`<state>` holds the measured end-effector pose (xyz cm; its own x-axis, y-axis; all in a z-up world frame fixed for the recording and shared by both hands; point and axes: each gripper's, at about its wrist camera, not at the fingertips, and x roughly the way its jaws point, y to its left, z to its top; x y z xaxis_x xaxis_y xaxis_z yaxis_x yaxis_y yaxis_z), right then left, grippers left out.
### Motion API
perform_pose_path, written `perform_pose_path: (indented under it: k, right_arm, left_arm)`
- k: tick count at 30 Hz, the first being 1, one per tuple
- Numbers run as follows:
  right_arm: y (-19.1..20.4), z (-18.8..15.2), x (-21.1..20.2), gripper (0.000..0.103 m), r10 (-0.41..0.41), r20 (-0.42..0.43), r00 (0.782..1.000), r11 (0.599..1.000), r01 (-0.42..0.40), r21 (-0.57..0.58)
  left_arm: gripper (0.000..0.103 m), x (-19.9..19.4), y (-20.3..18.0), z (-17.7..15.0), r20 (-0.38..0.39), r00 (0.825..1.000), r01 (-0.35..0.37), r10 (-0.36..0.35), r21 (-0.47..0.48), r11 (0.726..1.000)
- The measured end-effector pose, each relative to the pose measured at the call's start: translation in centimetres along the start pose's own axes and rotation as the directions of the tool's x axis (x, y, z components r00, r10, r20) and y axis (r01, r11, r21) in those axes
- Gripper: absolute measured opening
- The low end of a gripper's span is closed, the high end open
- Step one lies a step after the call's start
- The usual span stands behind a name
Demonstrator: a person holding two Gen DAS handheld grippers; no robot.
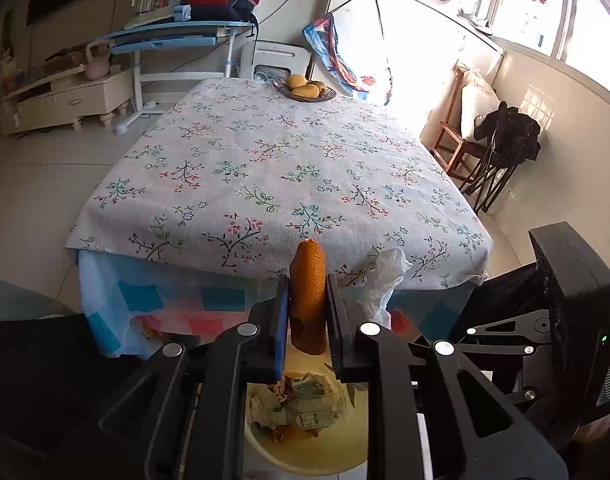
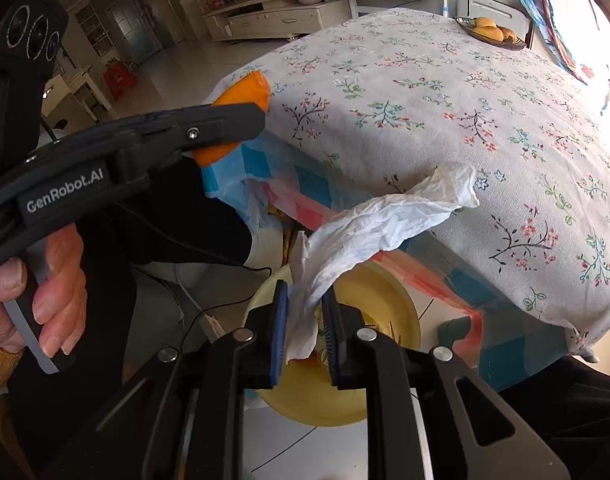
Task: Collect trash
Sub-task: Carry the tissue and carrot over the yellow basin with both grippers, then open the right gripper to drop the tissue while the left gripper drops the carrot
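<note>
Left gripper [image 1: 307, 300] clamps an orange peel [image 1: 308, 296] above the yellow trash bin [image 1: 305, 450]; right gripper [image 2: 305, 320] pinches a crumpled white tissue [image 2: 385, 220] over the bin, beside the table's edge [image 2: 405, 184].

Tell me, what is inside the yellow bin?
The yellow bin holds crumpled paper and wrappers with some orange scraps. The tongs cover much of it, so the rest stays hidden.

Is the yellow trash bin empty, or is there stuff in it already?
Not empty. The yellow bin below the left gripper already holds crumpled wrappers and scraps.
</note>
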<state>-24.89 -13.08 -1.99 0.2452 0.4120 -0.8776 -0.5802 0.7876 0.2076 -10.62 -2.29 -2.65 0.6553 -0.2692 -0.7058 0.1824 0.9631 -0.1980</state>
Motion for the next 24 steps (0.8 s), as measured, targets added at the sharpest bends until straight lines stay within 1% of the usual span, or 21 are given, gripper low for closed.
perform_pose_path:
  k: [1,3,4,6,8,10,12,15,21,24]
  right_arm:
    - [0.2,-0.2,0.4,0.023,-0.012,-0.021,1.000,1.000,0.012,-0.008]
    - [0.5,-1.0,1.1,0.035,-0.015,-0.068,0.998,1.000,0.013,-0.020]
    - [0.7,-1.3,1.4,0.036,-0.021,-0.086,0.996,0.999,0.019,-0.027]
    - [0.8,-1.7,1.7,0.043,-0.052,-0.100,0.994,0.998,0.048,-0.037]
    - [0.5,-1.7,1.4,0.048,-0.068,-0.090,0.994,0.998,0.067,-0.018]
    - [-0.3,-1.7,0.9,0.051,-0.082,-0.066,0.994,0.996,0.083,0.017]
    - [-1.3,-1.6,0.0,0.060,-0.103,-0.028,0.994,0.993,0.105,0.060]
    - [-2.2,-1.6,-1.3,0.065,-0.114,0.041,0.993,0.986,0.108,0.129]
    - [-4.2,-1.4,-3.7,0.070,-0.112,0.176,0.978,0.967,0.067,0.246]
    - [-4.8,-1.5,-4.5,0.070,-0.109,0.226,0.968,0.957,0.041,0.287]
  left_arm:
    - [0.017,0.1,-0.2,-0.2,-0.011,1.000,0.000,0.000,0.002,1.000]
    - [0.017,0.4,-0.4,-0.8,-0.033,0.999,0.002,-0.002,0.004,1.000]
    - [0.017,0.6,-0.5,-1.0,-0.047,0.999,0.005,-0.005,0.003,1.000]
    - [0.017,1.0,-0.7,-1.4,-0.069,0.998,0.008,-0.007,0.006,1.000]
    - [0.017,1.2,-1.0,-1.8,-0.086,0.996,0.010,-0.009,0.009,1.000]
    - [0.017,1.3,-1.3,-2.2,-0.096,0.995,0.009,-0.008,0.017,1.000]
    - [0.017,1.4,-1.6,-2.5,-0.106,0.994,0.008,-0.006,0.023,1.000]
    - [0.017,1.7,-1.9,-2.9,-0.123,0.992,0.008,-0.004,0.031,0.999]
    - [0.017,2.3,-3.0,-3.9,-0.170,0.985,0.019,-0.009,0.054,0.998]
    - [0.017,3.0,-3.6,-4.6,-0.213,0.977,0.035,-0.021,0.066,0.997]
